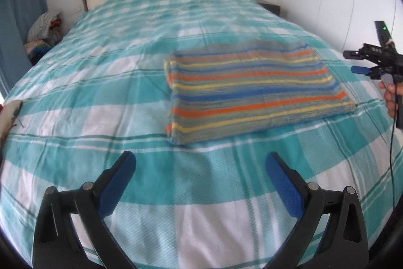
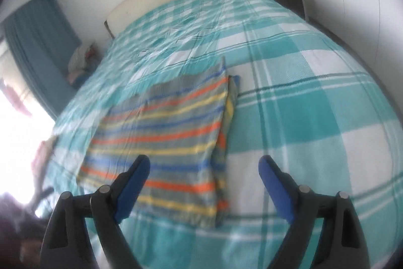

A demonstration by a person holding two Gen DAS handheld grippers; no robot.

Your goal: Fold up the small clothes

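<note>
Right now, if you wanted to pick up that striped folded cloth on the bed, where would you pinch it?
Probably the striped cloth's near right corner, coming in low from the right with the open right gripper. There the stacked layers show along the edge, so one pinch could catch them all; the flat top gives the fingers nothing to close on.

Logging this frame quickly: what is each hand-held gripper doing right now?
Left hand-held gripper: open, holding nothing, above the teal-and-white checked bedspread.
Right hand-held gripper: open, empty, over the folded striped cloth.
</note>
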